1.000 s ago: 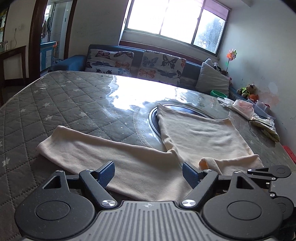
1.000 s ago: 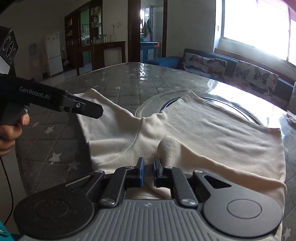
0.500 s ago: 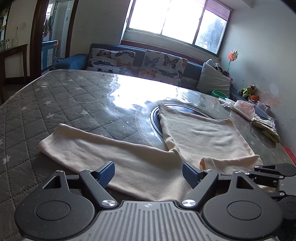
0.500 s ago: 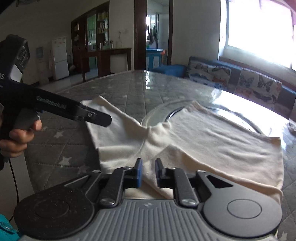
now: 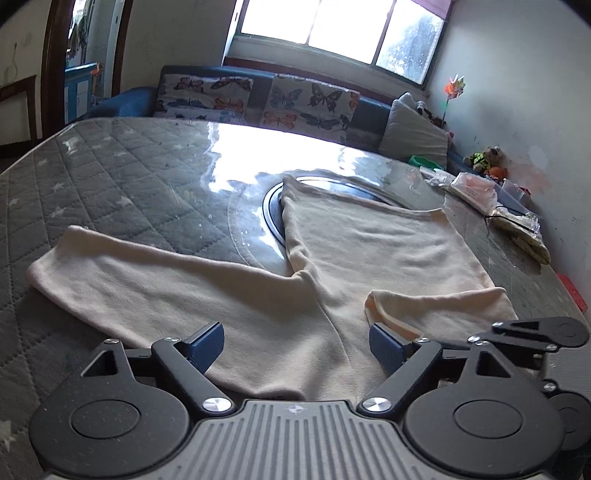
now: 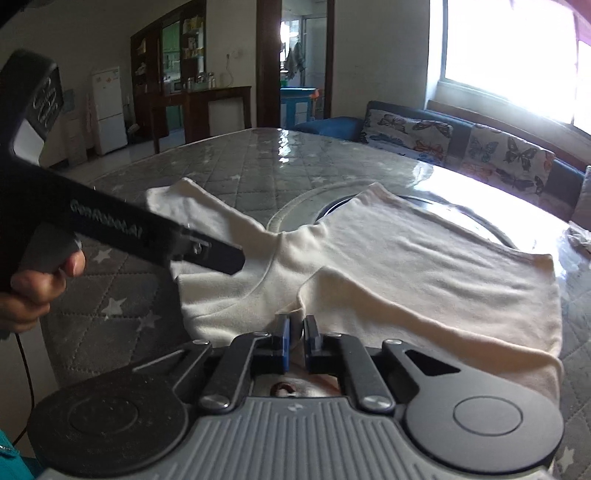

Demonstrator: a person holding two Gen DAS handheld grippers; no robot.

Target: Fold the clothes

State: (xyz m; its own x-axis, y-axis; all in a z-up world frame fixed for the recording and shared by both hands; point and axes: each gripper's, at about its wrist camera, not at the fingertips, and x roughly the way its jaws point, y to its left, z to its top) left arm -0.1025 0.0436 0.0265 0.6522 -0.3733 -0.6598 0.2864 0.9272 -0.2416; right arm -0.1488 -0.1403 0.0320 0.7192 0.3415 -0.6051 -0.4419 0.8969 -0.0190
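Item: cream top (image 5: 373, 254), long-sleeved, laid flat on the table (image 5: 122, 184), its body partly over the round inset (image 5: 271, 210) at the table's middle. One sleeve (image 5: 140, 277) is stretched out to the left of the body; the other sleeve (image 6: 399, 306) is folded across the body's near edge.

Handling, as judged: light, soft, limp knit; no stiffness is to be expected, so a lifted part is likely to sag and drag the rest along. The outstretched sleeve's cuff or the shoulder seam is judged the best place to be pinched.

Left gripper (image 5: 295, 345): held above the near hem, jaws spread wide, nothing between them.

Right gripper (image 6: 295, 332): jaws drawn almost together, a narrow gap left; cloth lies close at the tips, but whether any is pinched cannot be told.

Surface: grey quilted cover with star print, under a glossy clear sheet that is likely slippery for cloth.

Room: a sofa (image 5: 258, 99) with butterfly cushions is set beyond the table, below a bright window (image 5: 332, 26); packets (image 5: 476, 188) are piled at the table's far right edge.
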